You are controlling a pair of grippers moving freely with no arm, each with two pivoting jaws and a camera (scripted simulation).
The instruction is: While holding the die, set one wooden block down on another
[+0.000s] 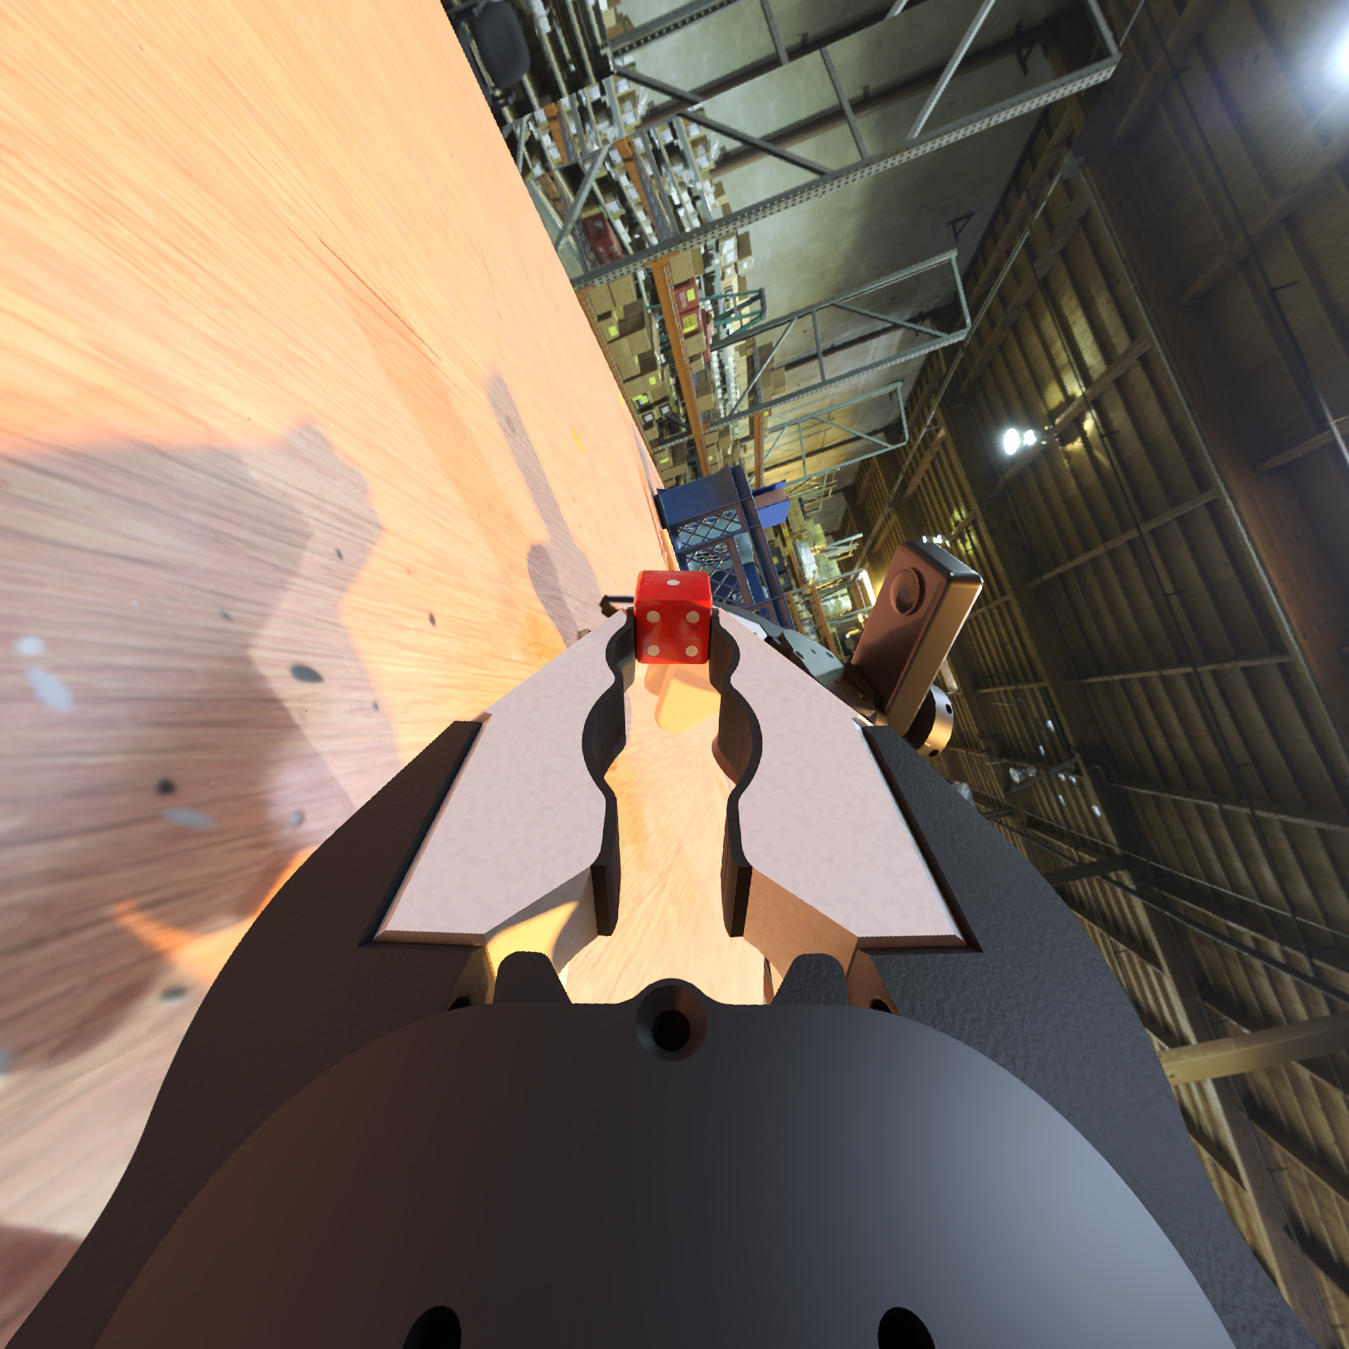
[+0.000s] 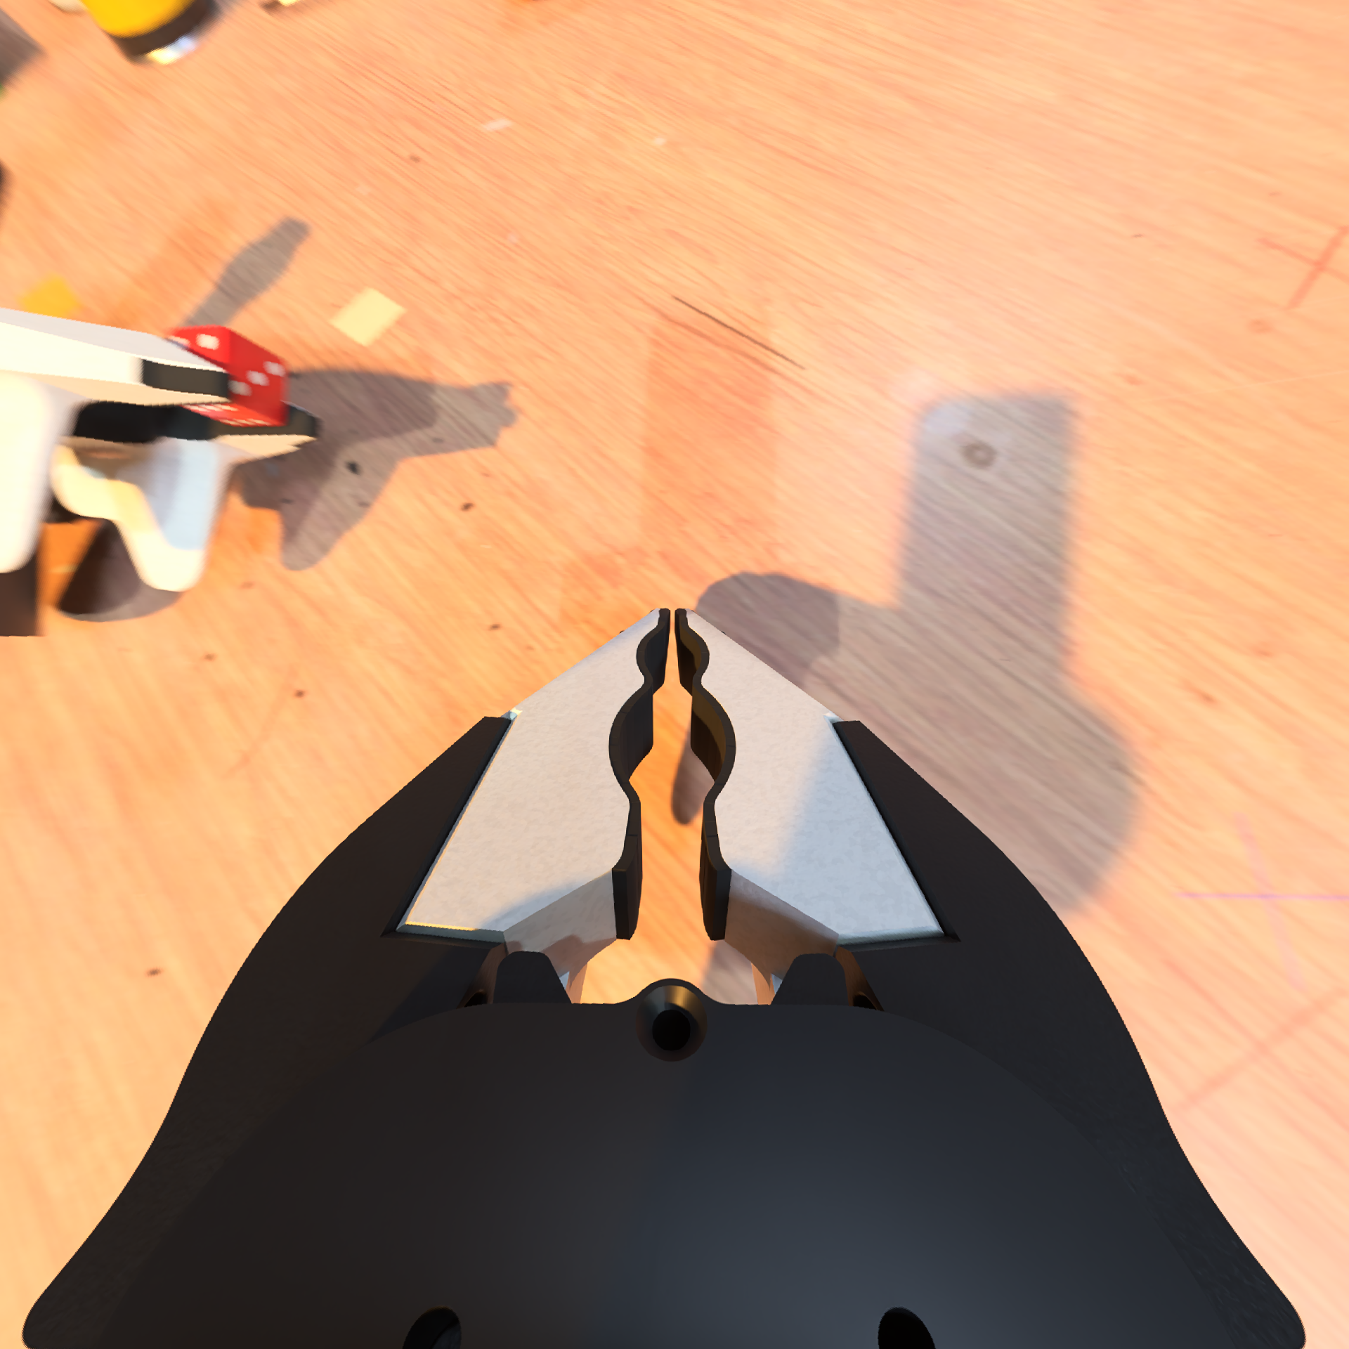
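My left gripper (image 1: 672,636) is shut on a red die (image 1: 671,613) with white dots, pinched between the fingertips above the wooden table (image 1: 255,365). A pale tan shape (image 1: 685,702) shows on the table under the die; I cannot tell what it is. In the right wrist view the left gripper (image 2: 241,416) sits at the left edge with the die (image 2: 244,369) in it. My right gripper (image 2: 671,617) hangs over bare table with its jaws closed and nothing between them. Part of its body (image 1: 912,642) shows behind the die. No wooden block is clearly in view.
A yellow object with a dark base (image 2: 142,22) stands at the far top left. A pale yellow square patch (image 2: 367,315) lies flat on the table. The table edge (image 1: 584,350) runs diagonally, with warehouse shelving and a blue crate (image 1: 719,525) beyond it.
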